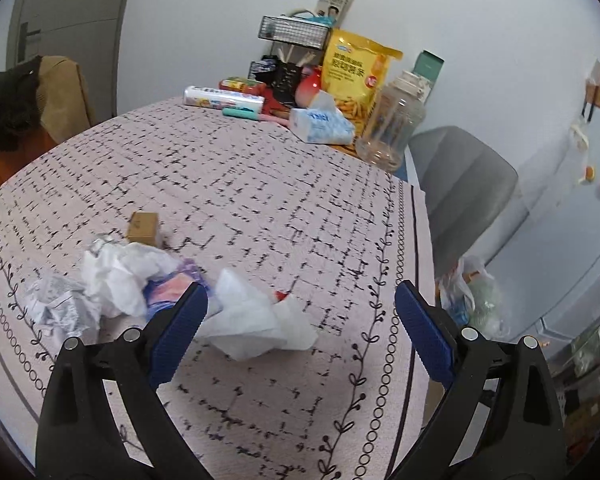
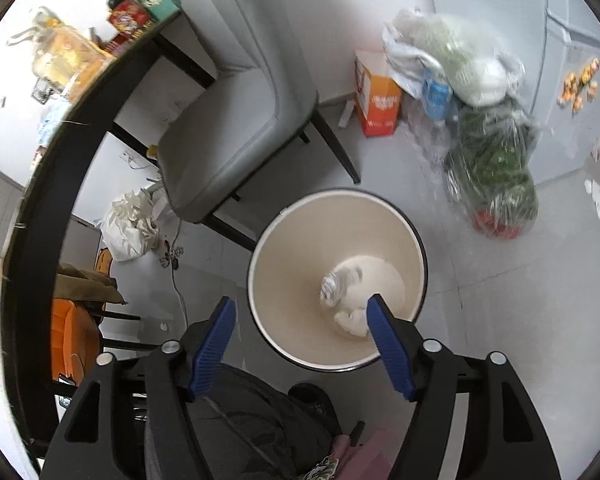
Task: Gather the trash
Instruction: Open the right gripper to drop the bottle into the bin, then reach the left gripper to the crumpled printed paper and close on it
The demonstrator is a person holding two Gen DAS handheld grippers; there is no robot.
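In the left wrist view my left gripper (image 1: 300, 292) is open and empty, low over the patterned tablecloth (image 1: 260, 184). A crumpled white tissue (image 1: 256, 316) lies just ahead between the fingers. To its left lie more crumpled white paper (image 1: 120, 276), a purple-pink wrapper (image 1: 168, 286), a silvery crumpled paper (image 1: 60, 308) and a small brown box (image 1: 143, 227). In the right wrist view my right gripper (image 2: 300, 308) is open and empty above a cream trash bin (image 2: 284, 280) on the floor. Crumpled paper (image 2: 346, 292) lies at the bin's bottom.
At the table's far end stand a tissue pack (image 1: 320, 124), a clear jar (image 1: 392, 128), a yellow snack bag (image 1: 356, 72) and a wire rack (image 1: 294, 32). A grey chair (image 2: 228, 112) stands by the table. Plastic bags (image 2: 488, 152) and an orange box (image 2: 376, 96) sit on the floor.
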